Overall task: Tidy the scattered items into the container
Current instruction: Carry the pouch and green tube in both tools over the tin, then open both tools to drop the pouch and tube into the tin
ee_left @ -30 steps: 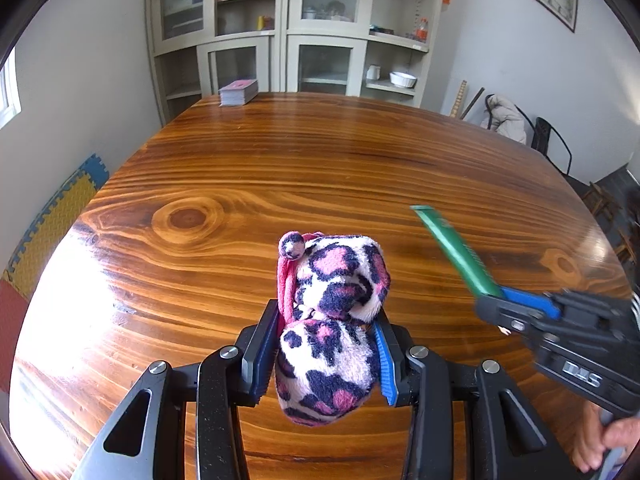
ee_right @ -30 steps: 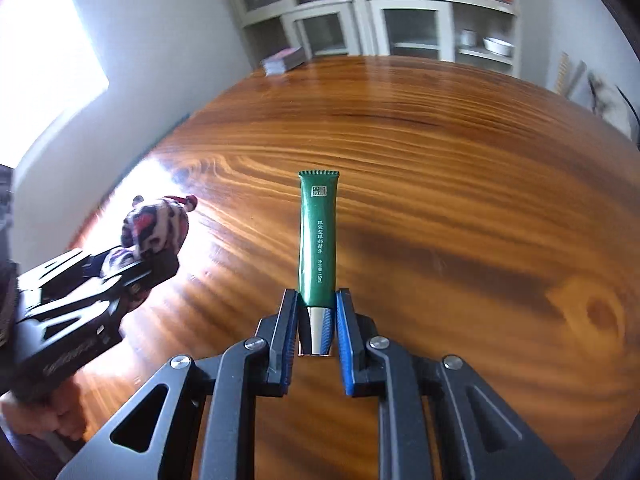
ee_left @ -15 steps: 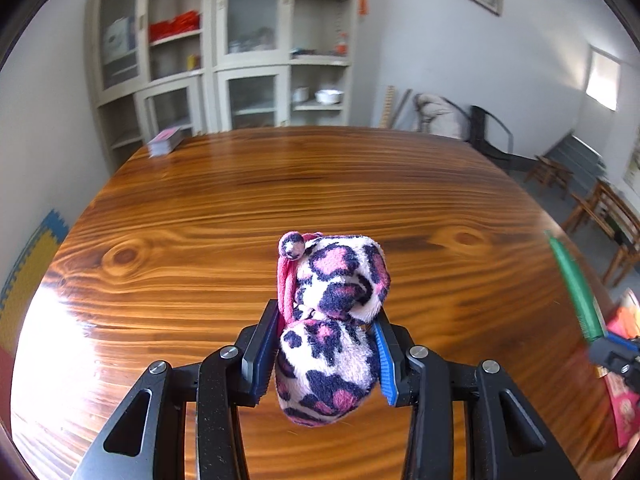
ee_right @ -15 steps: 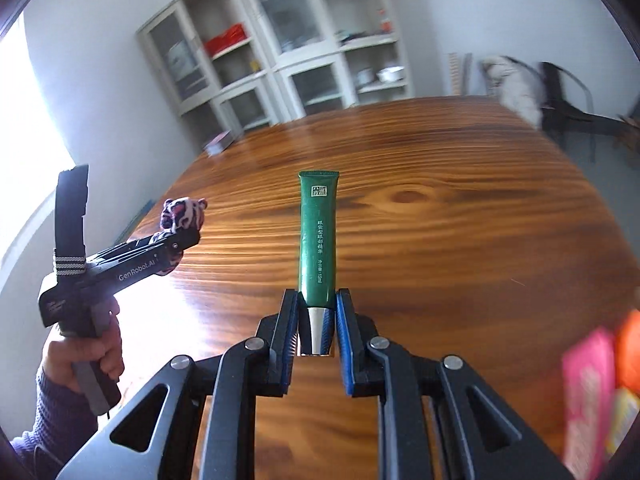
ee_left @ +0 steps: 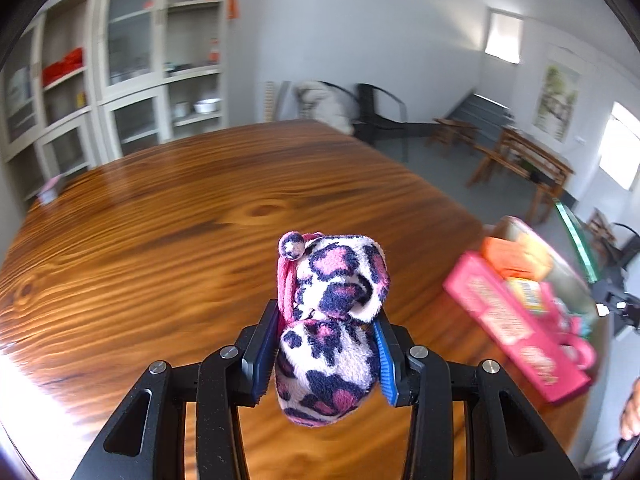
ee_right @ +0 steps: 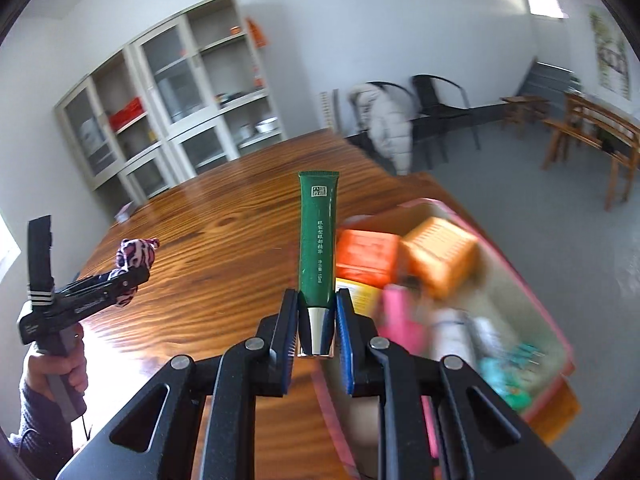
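Note:
My left gripper [ee_left: 326, 344] is shut on a pink leopard-print plush pouch [ee_left: 332, 312] and holds it above the wooden table [ee_left: 180, 216]. It also shows in the right wrist view [ee_right: 134, 256] at the left. My right gripper [ee_right: 316, 320] is shut on a green tube [ee_right: 318, 240] that stands upright, just left of the pink-rimmed container [ee_right: 548, 304]. The container [ee_left: 516, 320] sits at the table's right edge and holds orange boxes [ee_right: 400, 256], a pink item and several blurred things.
Glass-door cabinets [ee_right: 172, 96] stand behind the table. A small book [ee_left: 50, 192] lies at the table's far left corner. Chairs [ee_right: 440, 96] with a white coat and wooden furniture [ee_right: 592, 128] stand on the grey floor to the right.
Both grippers have swung to the right with their items still held. The container has come into both views, now close beside the right gripper.

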`<state>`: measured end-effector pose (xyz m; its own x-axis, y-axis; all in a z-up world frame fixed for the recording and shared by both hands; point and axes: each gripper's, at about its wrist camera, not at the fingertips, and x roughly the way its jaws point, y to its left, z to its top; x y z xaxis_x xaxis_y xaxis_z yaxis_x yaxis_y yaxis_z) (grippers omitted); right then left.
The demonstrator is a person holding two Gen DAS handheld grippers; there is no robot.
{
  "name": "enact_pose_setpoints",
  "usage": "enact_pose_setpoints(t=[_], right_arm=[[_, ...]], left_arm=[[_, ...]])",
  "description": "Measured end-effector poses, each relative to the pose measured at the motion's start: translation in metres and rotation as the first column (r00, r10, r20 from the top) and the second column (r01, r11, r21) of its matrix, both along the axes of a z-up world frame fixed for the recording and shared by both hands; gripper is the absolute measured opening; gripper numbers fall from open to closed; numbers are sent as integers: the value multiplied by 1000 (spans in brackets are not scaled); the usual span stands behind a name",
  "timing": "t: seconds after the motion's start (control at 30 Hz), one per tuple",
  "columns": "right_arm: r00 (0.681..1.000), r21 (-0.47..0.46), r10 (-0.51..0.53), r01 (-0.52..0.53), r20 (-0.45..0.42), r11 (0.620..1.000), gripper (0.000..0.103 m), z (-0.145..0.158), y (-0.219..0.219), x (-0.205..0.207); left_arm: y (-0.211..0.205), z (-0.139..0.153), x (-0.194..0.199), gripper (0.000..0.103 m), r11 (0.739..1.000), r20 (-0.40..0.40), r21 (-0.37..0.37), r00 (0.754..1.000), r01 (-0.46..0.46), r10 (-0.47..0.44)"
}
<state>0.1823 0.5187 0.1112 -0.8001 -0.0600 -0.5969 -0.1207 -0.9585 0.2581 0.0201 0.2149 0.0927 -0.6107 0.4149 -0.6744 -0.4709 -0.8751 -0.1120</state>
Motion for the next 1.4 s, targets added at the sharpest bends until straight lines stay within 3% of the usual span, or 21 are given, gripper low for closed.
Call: enact_pose_setpoints(t=[0.17,0.53,0.77,1.07,1.1,1.17,1.3,1.4], right_arm=[[998,-26,-57,58,12,998,20,-11,37,20],[990,-28,-121,123,74,992,20,-35,78,29],[991,3,-79,79,107,997,20,-46,81,34],[987,21,-54,52,149,998,21,-49,81,34],[987,16,-54,52,151,999,25,-49,82,34],[989,-13,-55,57,136,998,35,-48,84,38],[994,-23,-78,80,77,997,80,-39,86,49],[993,12,-110,110,41,994,82,-31,83,60]], left_arm=[[65,8,22,44,992,13,12,992,127,-127],[176,8,37,44,956,49,19,954,294,-295],[213,-3,36,44,946,79,6,943,324,-324],[221,-13,40,47,944,99,-16,940,329,-326],[223,-13,40,52,943,106,-16,939,331,-328],[222,-14,42,87,945,97,-14,942,325,-323],[211,-2,47,91,955,17,-7,954,298,-298],[200,4,46,91,959,-5,-10,959,282,-282]])
